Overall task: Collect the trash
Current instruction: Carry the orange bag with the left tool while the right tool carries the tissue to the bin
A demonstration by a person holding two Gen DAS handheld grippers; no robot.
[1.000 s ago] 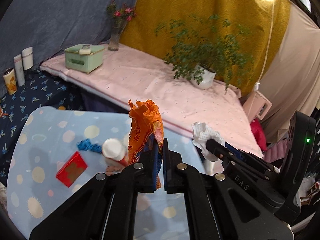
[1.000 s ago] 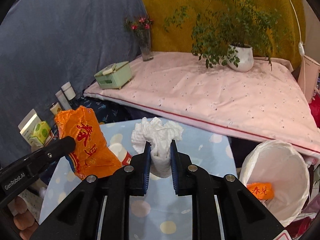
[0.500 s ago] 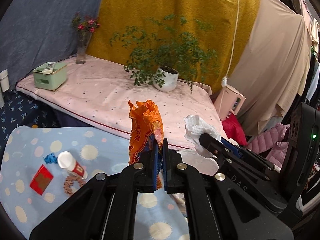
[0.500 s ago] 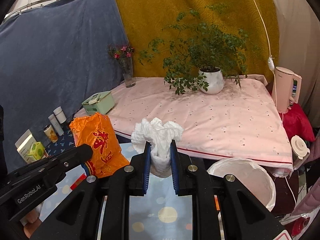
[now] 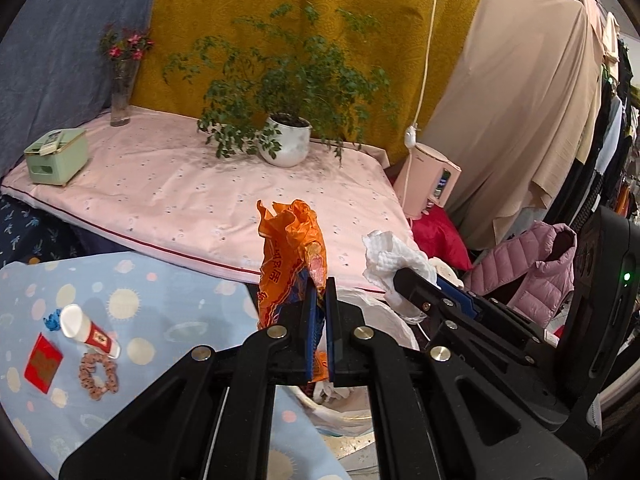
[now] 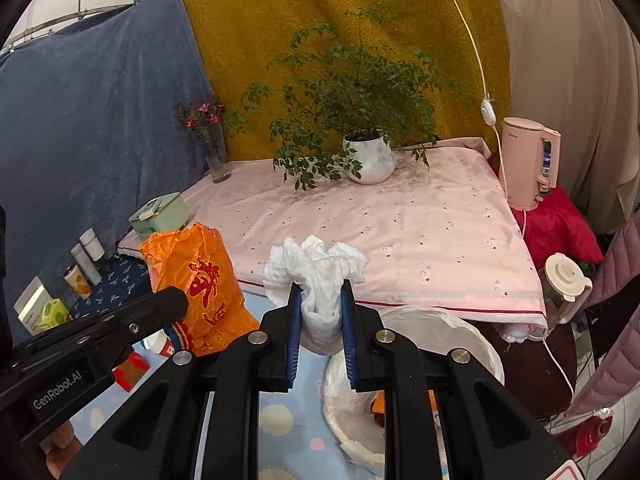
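Note:
My left gripper [image 5: 319,286] is shut on a crumpled orange snack bag [image 5: 290,256], held upright above the table's right edge; the bag also shows in the right wrist view [image 6: 200,280]. My right gripper [image 6: 319,294] is shut on a wad of white tissue [image 6: 316,268], also seen at the right of the left wrist view [image 5: 394,264]. A white-lined trash bin [image 6: 444,328] stands just below and ahead of both grippers, beside the table, with orange trash inside.
On the blue dotted tablecloth [image 5: 168,304] lie a white and red tube [image 5: 90,330], a red packet [image 5: 43,362], a pink scrunchie [image 5: 98,370] and a blue scrap [image 5: 51,318]. Behind is a pink-covered surface [image 6: 400,232] with a potted plant [image 6: 366,160], vase and green box. A pink kettle [image 6: 526,168] stands at right.
Both grippers have swung right and risen with their loads, away from the table items. The trash bin has come in under the grippers.

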